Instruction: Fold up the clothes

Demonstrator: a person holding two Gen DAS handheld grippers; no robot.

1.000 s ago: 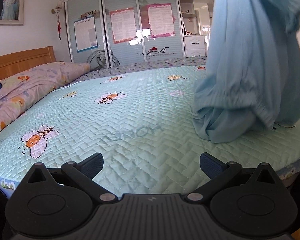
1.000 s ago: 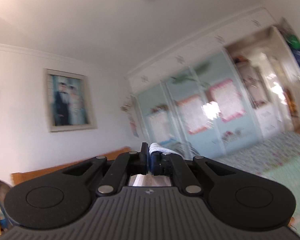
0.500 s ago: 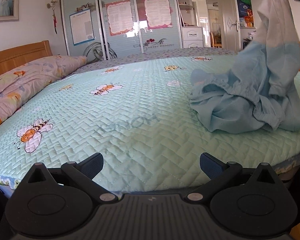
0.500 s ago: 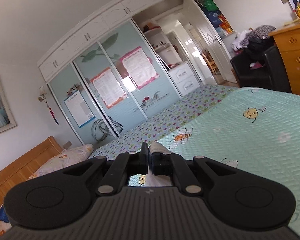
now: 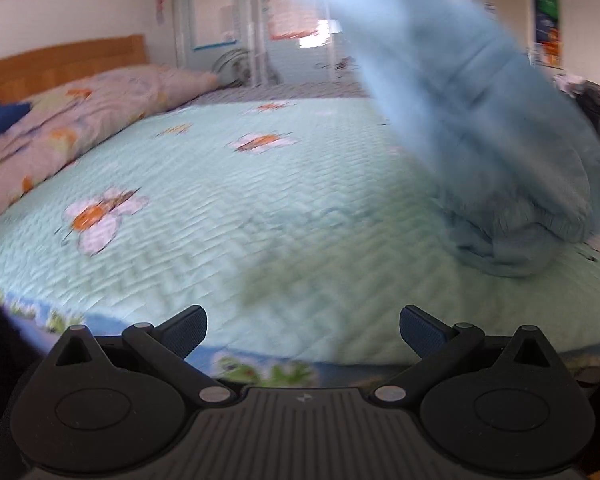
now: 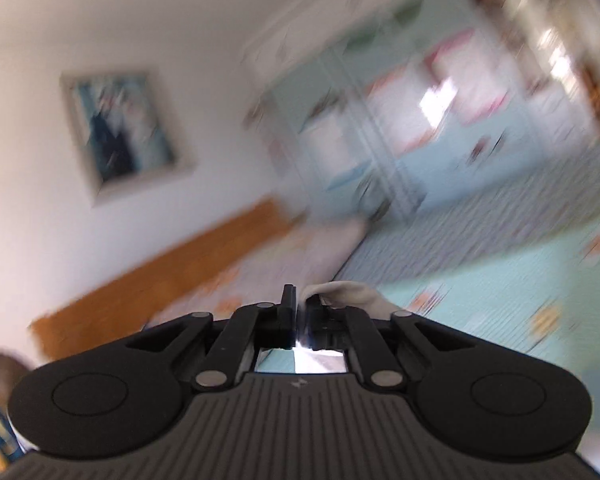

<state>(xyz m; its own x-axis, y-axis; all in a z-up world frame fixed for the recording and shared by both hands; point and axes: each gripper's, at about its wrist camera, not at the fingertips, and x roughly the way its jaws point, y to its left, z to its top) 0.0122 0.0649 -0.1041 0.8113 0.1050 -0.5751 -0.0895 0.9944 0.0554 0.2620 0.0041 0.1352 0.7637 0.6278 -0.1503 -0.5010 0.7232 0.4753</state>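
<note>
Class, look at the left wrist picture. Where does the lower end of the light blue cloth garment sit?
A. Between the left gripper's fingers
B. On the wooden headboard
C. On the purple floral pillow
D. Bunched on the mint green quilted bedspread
D: the light blue cloth garment ends in a bunched heap on the mint green quilted bedspread, well clear of the open, empty left gripper.

Bright daylight, motion blur, fisheye distortion

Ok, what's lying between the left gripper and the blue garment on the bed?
Nothing: in the left wrist view only bare bee-print quilt stretches from the open left gripper to the blue garment, bunched on the bed's right side.
</note>
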